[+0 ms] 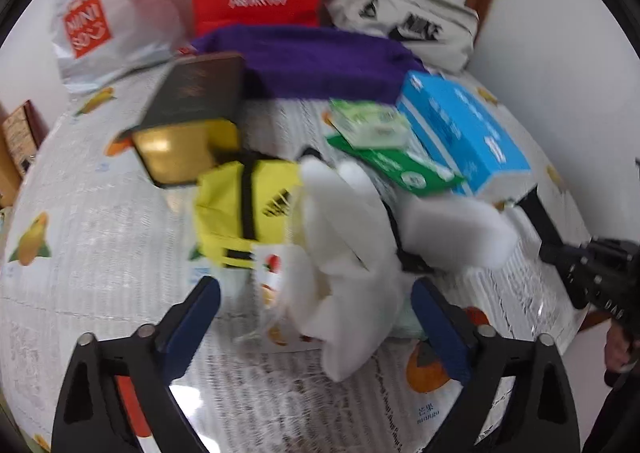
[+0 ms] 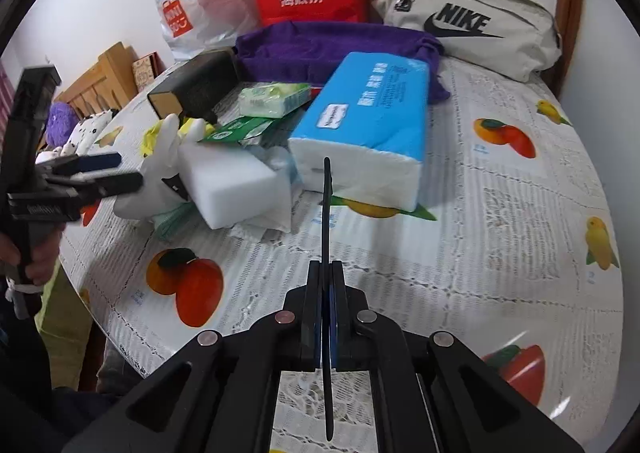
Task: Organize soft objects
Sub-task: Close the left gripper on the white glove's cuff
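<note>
Left wrist view: the left claw (image 1: 316,317) is seen low in the frame with its blue pads set wide apart, one at lower left and one at lower right, and a white plush toy (image 1: 340,253) lies between them at the centre. The pads are not pressed on the toy; a gap shows on both sides, so nothing is held yet. Motion blur covers much of this view. Behind the toy, toward the middle of the frame, a yellow pouch (image 1: 240,209) is found, with a dark box (image 1: 188,109) at upper left, green wipe packs (image 1: 376,129) and a blue tissue pack (image 1: 460,129) at right, and a purple cloth (image 1: 320,57) across the top.

In the right wrist view the right claw (image 2: 327,213) is shown fully closed at the centre, with nothing gripped, hovering over the patterned table (image 2: 500,213). A white foam block (image 2: 236,189) sits left of centre, touching the toy.

The step in hand is judged to be the grasp of the plush toy, one of several soft things still piled together. For the next move, the wide pads would need to be brought in on the toy's body rather than a loose limb, and the toy lifted clear without the foam block or the thin plastic wrapper (image 1: 268,285) beneath it being dragged along.
</note>
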